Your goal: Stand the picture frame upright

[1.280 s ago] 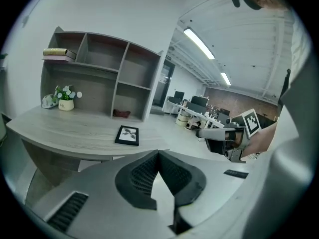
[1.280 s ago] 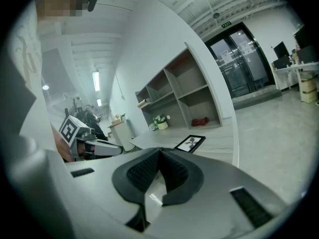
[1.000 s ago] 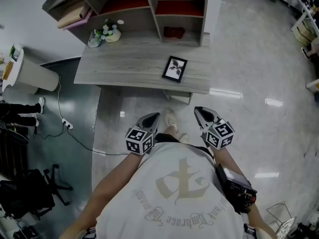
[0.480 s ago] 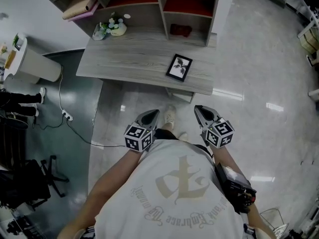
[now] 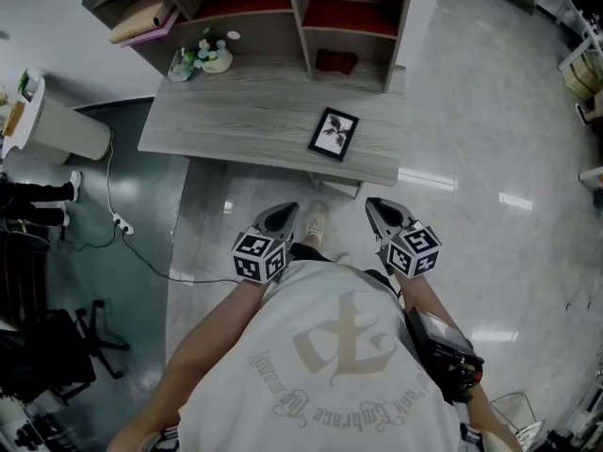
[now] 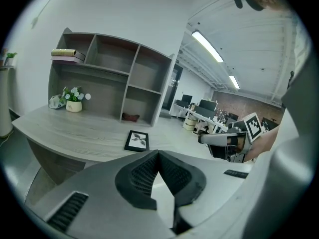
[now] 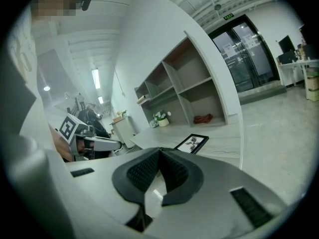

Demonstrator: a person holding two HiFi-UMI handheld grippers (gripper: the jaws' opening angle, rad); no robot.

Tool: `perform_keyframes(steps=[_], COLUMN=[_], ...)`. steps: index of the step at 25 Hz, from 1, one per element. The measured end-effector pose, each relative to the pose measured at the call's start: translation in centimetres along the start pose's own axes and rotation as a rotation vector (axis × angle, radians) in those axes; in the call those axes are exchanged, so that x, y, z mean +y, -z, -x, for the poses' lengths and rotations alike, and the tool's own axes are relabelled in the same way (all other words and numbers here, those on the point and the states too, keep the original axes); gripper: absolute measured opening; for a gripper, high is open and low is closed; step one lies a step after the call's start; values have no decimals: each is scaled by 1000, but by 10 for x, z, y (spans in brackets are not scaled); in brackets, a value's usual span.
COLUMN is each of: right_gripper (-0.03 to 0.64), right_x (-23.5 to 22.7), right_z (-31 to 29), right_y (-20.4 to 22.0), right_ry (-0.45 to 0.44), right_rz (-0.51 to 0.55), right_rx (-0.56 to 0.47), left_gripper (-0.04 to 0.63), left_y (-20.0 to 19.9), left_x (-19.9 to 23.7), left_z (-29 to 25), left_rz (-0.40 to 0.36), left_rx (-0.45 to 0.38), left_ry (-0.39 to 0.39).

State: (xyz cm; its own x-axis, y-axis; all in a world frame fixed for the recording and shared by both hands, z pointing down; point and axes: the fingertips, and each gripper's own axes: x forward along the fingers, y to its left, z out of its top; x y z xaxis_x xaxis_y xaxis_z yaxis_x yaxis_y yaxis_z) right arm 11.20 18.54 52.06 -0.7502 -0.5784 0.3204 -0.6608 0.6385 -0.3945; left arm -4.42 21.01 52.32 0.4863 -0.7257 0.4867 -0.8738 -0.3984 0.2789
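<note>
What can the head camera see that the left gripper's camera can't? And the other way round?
Only the head view shows the cable on the floor and the person's shoe. Only the left gripper view shows the ceiling lights and the far-off desks with screens. Both show the picture frame lying flat on the desk, the flower pot, the left gripper and the right gripper.

The person wears a white short-sleeved T-shirt (image 5: 330,384) printed with a pale beige anchor-like emblem above a curved line of script, and a light shoe (image 5: 318,222). A black boxy device (image 5: 448,356) hangs at the right hip. The grey wedge-shaped left gripper (image 5: 285,212) and right gripper (image 5: 376,207) each carry a cube of black-and-white square markers and black ribbed pads (image 6: 142,176).
</note>
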Motion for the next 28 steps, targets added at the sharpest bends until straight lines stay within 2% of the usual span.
perform_keyframes(steps=[13, 28], right_gripper=[5, 5], right_x=[-34, -83], right_z=[-39, -98], right_y=[-18, -52], right_ry=[37, 140], right_rz=[-28, -64], right_rx=[34, 49], left_gripper=[3, 3], left_y=[-24, -71], left_x=[35, 92], left_z=[-42, -104], left_rz=[22, 6], left_rx=[23, 54], left_ry=[17, 82])
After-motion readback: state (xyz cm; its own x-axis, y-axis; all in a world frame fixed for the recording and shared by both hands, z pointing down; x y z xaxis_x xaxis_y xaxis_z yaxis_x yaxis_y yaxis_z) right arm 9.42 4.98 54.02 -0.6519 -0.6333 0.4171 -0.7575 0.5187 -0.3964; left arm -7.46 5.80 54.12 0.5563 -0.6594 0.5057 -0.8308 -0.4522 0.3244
